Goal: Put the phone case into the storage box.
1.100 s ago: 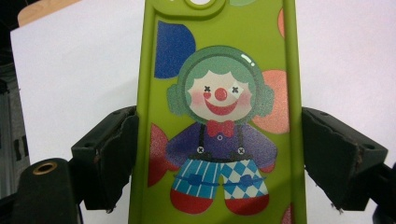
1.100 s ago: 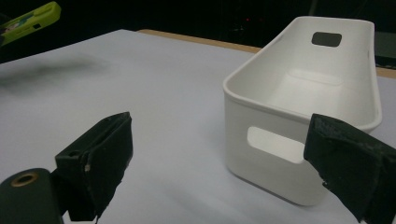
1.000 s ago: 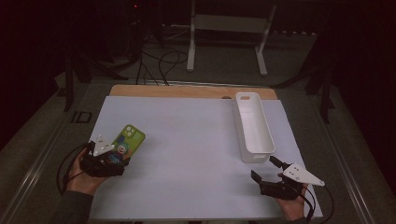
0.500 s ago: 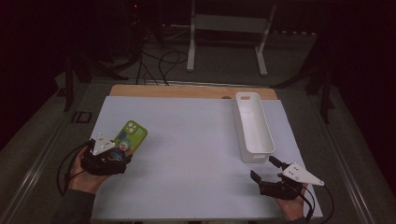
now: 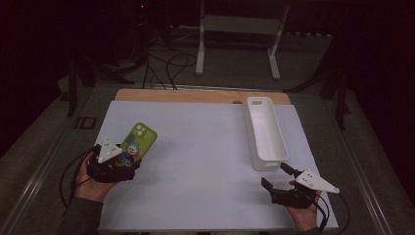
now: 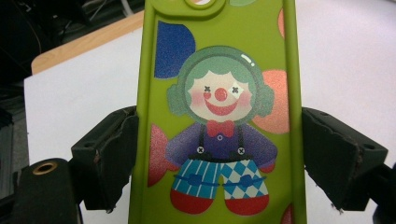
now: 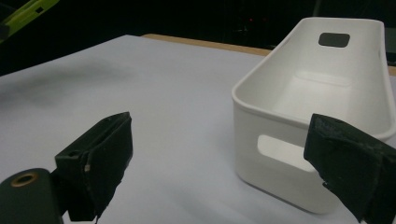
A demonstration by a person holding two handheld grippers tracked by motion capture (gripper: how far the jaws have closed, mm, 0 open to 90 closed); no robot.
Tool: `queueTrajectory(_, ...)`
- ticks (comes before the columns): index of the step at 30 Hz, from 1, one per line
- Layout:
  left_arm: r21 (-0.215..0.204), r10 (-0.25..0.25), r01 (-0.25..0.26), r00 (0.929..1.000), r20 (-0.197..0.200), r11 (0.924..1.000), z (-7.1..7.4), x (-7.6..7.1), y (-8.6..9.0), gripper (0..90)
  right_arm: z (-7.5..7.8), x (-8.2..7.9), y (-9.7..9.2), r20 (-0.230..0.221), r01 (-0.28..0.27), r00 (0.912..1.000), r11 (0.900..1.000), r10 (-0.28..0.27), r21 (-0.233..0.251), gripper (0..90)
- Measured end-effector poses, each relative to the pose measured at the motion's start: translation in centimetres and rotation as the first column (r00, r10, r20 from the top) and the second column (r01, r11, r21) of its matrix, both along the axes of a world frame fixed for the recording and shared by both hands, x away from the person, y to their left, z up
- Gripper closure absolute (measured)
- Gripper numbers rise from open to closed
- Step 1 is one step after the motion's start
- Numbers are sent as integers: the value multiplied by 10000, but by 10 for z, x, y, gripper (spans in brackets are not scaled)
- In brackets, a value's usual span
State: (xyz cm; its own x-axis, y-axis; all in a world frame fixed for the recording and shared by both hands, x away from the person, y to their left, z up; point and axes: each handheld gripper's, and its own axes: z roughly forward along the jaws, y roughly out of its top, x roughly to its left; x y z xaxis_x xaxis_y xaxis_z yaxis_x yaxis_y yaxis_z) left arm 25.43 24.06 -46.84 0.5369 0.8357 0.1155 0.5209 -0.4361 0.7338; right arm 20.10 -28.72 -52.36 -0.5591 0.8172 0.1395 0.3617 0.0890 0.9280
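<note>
Looks like a lab or recording studio: dark surroundings, a white sheet spread over a wooden tabletop, loose cables on the far floor, a white metal stand behind.

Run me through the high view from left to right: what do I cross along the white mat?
Left tool, clamped on the green phone case → bare white mat → white bin → right tool, jaws open with nothing between them.
</note>
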Motion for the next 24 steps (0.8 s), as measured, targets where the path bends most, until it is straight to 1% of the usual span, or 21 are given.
queueTrajectory(7, -58, -94, 95, 9999, 130, 9999, 3, 1, -4, 164, 4, 2, 0, -105, 3, 9999, 9998, -1, 194, 79)
queueTrajectory(8, -41, -110, 111, 9998, 148, 9999, 3, 1, -5, 164, 6, 2, 0, -182, -16, 9998, 9994, 22, 345, 79)
queueTrajectory(9, -100, -126, 128, 9997, 208, 9999, 4, 2, -6, 164, 8, 4, 1, -222, -59, 9997, 9992, 68, 408, 78)
queueTrajectory(11, -85, -172, 174, 9995, 261, 9998, 5, 2, -8, 164, 10, 5, 1, -303, -101, 9995, 9989, 115, 458, 78)
queueTrajectory(16, -148, -242, 248, 9991, 352, 9996, 7, 3, -12, 164, 12, 7, 5, -403, -178, 9990, 9991, 194, 381, 78)
queueTrajectory(17, -165, -277, 285, 9987, 428, 9995, 7, 3, -14, 165, 14, 7, 7, -418, -262, 9987, 9991, 276, 328, 78)
queueTrajectory(20, -201, -286, 295, 9986, 446, 9994, 8, 3, -15, 164, 16, 8, 8, -437, -322, 9985, 9987, 339, 398, 78)
queueTrajectory(21, -239, -332, 344, 9983, 481, 9991, 9, 3, -17, 164, 19, 9, 9, -531, -314, 9980, 9985, 337, 444, 78)
queueTrajectory(24, -267, -373, 388, 9978, 541, 9989, 9, 3, -18, 164, 21, 11, 11, -586, -332, 9976, 9986, 356, 413, 78)
